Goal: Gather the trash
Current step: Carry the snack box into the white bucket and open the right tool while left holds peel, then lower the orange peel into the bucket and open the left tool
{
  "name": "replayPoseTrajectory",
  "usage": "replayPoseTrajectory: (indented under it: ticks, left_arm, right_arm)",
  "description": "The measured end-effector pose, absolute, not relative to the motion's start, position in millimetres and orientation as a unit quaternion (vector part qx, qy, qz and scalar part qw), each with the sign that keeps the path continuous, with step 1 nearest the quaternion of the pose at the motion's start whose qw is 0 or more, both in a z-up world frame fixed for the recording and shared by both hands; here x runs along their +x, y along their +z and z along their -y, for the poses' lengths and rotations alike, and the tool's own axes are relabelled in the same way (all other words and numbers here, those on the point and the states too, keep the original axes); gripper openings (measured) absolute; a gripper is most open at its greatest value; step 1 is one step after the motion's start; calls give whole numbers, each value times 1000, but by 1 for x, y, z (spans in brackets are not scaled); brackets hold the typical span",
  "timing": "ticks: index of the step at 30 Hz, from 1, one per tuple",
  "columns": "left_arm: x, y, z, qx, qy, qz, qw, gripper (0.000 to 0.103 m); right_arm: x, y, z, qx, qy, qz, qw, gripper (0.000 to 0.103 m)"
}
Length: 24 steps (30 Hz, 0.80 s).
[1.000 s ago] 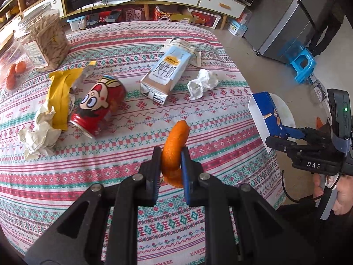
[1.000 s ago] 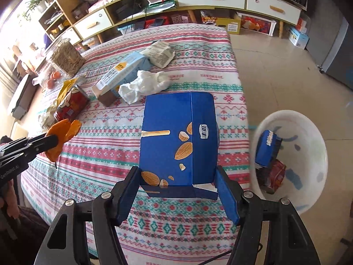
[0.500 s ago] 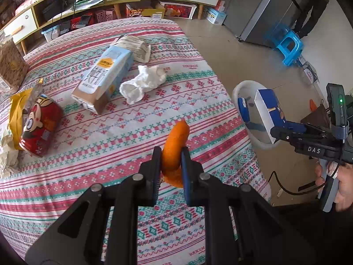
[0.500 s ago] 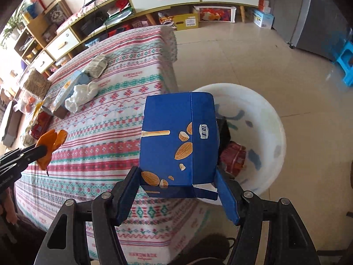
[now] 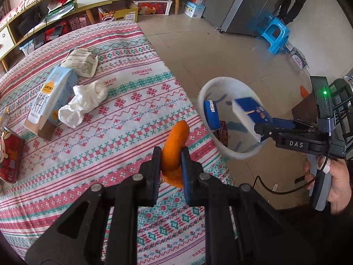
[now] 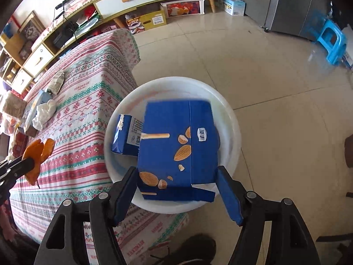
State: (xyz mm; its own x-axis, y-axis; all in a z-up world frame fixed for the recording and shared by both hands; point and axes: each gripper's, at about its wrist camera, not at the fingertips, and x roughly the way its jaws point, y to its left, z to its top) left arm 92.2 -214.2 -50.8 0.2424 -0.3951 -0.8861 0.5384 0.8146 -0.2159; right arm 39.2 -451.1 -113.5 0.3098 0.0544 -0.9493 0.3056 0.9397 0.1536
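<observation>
The left hand-held gripper (image 5: 169,154) is clenched on a curl of orange peel (image 5: 175,145), which stands up between its two fingers above the near edge of the surface (image 5: 123,119) with the red, white and green patterned cloth. The right hand-held gripper (image 6: 176,190) is spread wide on either side of a blue snack box (image 6: 176,150) printed with almonds; its right finger stands clear of the box, the left finger lies close against the box's edge, and the box looks slightly blurred, so it is hard to tell whether any contact remains. The box sits over the white basin (image 6: 231,119) on the tiled floor beside the surface, and a smaller blue carton (image 6: 124,134) already lies inside the basin on its left side, with something red just visible in the left wrist view. On the cloth farther back lie a light blue milk carton (image 5: 51,101) on its side, a crumpled white tissue (image 5: 85,101) touching it, a crumpled printed paper bag (image 5: 80,64) just behind, and a red cartoon can (image 5: 8,152) at the left edge. A blue plastic stool (image 5: 274,33) stands well apart near a grey refrigerator (image 5: 249,4).
</observation>
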Motion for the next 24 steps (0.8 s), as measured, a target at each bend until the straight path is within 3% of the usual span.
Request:
replayPoseTrajectory:
  ticks: [24]
  left_arm:
    - [83,-62,337,98,-363,-529,761,19]
  right_arm:
    - [-25,-103,507,172,-125,-569,794,78]
